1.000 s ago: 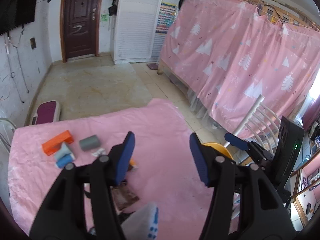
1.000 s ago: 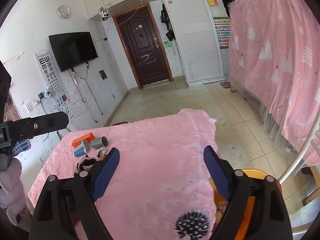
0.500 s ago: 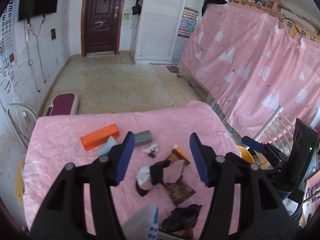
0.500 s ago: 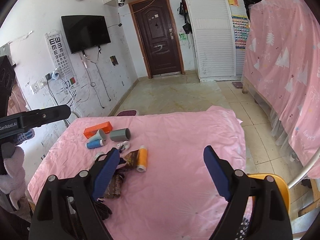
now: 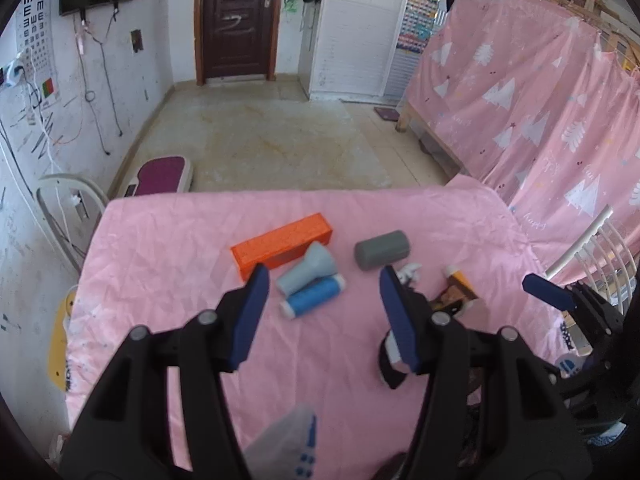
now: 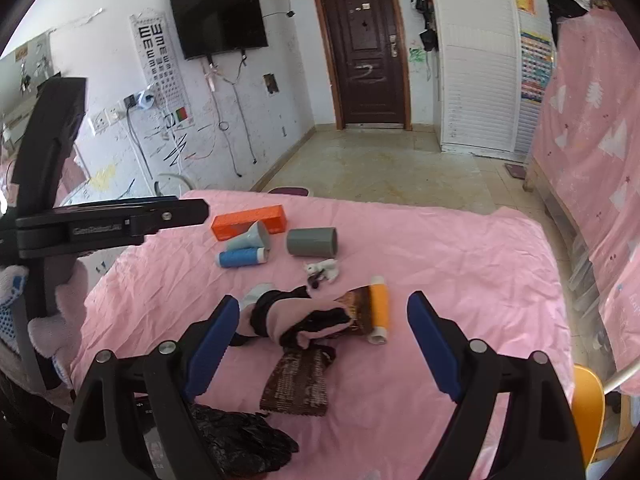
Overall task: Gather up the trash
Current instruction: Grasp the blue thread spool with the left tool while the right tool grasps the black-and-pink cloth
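Observation:
Trash lies on a pink-covered table. In the right wrist view a pink and black cloth, a brown wrapper, an orange tube, a white crumpled scrap and a black plastic bag lie below my open right gripper. My left gripper is open above the table, with nothing between its pads. Beyond its tips lie an orange box, a grey-blue cone, a blue spool and a grey cylinder.
A yellow bin stands off the table's right side, next to a white rail. One left gripper finger reaches in from the left of the right wrist view. A pink curtain hangs at the right. Tiled floor and a dark door lie beyond the table.
Both grippers have swung left, from the table's right edge and the yellow bin to over the items. The trash now sits in the middle of both views. Jaw gaps look the same.

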